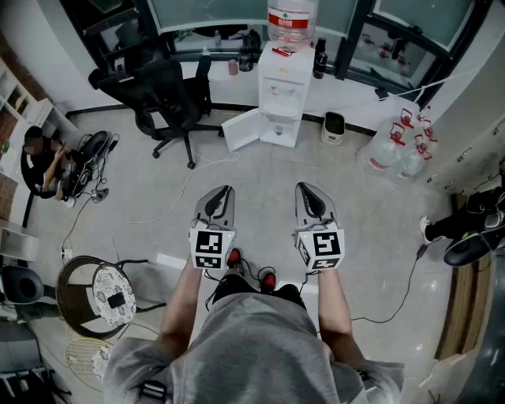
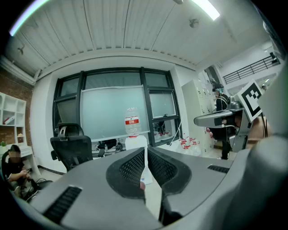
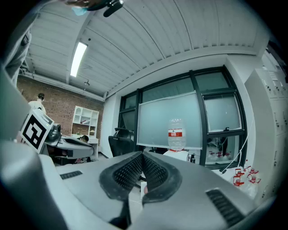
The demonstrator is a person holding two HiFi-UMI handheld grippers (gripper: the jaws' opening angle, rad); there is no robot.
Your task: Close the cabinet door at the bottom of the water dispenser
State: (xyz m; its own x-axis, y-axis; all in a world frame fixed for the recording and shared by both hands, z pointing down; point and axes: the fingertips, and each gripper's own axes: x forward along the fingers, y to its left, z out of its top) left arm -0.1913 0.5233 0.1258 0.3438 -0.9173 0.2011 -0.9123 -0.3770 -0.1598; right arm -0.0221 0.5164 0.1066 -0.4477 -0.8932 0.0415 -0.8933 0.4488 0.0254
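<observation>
The white water dispenser stands at the far wall with a large bottle on top. Its bottom cabinet door hangs open, swung out to the left. My left gripper and right gripper are held side by side over the floor, well short of the dispenser, both shut with nothing in them. In the left gripper view the shut gripper points at the dispenser. In the right gripper view the shut gripper points just left of the dispenser.
A black office chair stands left of the dispenser. Several water jugs sit at the right wall, with a small bin beside the dispenser. A round stool and cables lie on the floor at the left, where a person sits.
</observation>
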